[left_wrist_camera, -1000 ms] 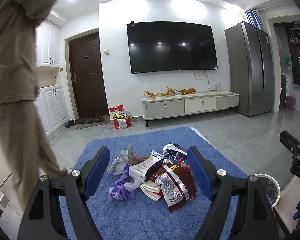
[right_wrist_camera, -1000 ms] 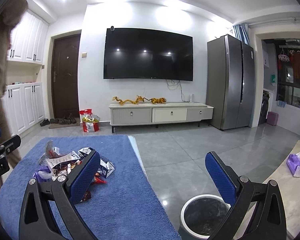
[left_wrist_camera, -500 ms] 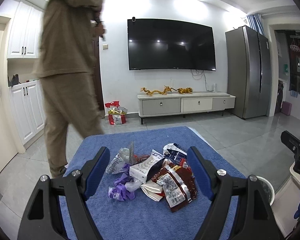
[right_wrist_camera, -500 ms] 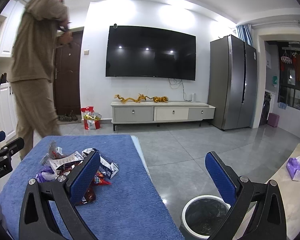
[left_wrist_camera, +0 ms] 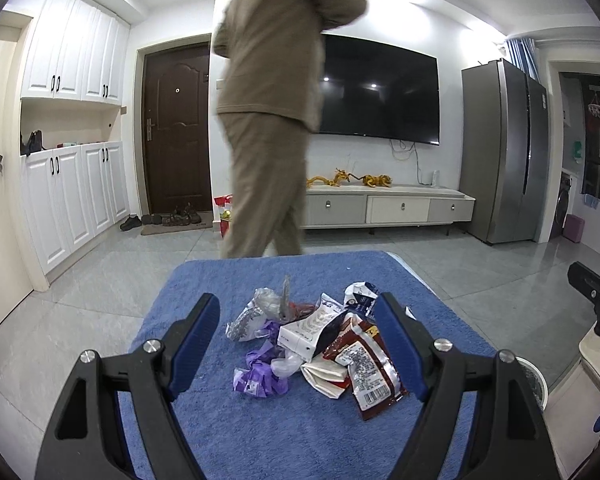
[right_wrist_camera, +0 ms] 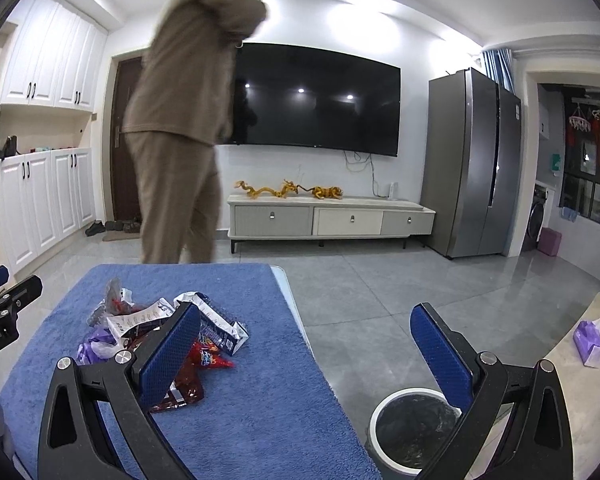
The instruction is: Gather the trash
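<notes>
Blue cloth [left_wrist_camera: 292,432] under wrapper pile [left_wrist_camera: 320,340], left gripper [left_wrist_camera: 300,344] spread wide above pile, right gripper [right_wrist_camera: 304,348] spread empty, bin [right_wrist_camera: 414,436] seen beside table

This is the living room of a home: a large wall-mounted television [left_wrist_camera: 380,92] hangs above a low media cabinet [left_wrist_camera: 388,208], a steel refrigerator [left_wrist_camera: 500,152] stands by the wall, white built-in cupboards [left_wrist_camera: 72,148] flank a dark entry door [left_wrist_camera: 178,132], and shoes [left_wrist_camera: 160,220] sit on the tiled floor [left_wrist_camera: 100,280].
</notes>
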{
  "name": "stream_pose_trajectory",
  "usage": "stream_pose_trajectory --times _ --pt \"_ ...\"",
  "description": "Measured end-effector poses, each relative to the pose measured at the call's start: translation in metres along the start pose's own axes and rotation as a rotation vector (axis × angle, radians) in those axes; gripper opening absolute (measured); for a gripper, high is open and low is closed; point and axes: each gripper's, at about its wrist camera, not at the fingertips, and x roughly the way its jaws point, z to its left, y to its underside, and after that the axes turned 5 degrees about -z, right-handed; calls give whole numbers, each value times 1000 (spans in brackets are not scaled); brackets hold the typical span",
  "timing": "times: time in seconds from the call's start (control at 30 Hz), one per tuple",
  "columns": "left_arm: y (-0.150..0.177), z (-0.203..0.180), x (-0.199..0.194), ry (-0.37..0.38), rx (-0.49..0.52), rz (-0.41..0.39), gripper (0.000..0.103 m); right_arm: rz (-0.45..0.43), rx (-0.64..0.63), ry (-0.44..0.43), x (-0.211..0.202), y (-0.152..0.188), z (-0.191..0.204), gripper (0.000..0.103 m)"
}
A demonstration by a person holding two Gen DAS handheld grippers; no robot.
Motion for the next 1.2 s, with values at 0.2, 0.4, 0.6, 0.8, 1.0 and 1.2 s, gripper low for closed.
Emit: stream_pose_trajectory --times 0.2,0.4,0.6,0.8,1.0,1.2 --pt "4 -3 1 11 5 11 79 0 -39 5 2 2 6 103" --pt "5 -9 0 19 21 20 79 3 -33 4 2 4 5 103" --pt "7 -14 4 14 32 35 79 16 -20 -1 5 7 2 103" --pt "10 -18 6 14 44 45 79 24 -14 -6 6 9 1 103" --pt "12 -19 9 16 47 55 79 36 -10 -13 10 14 1 103" --pt "16 -20 14 17 49 70 79 54 -11 -19 16 18 3 103"
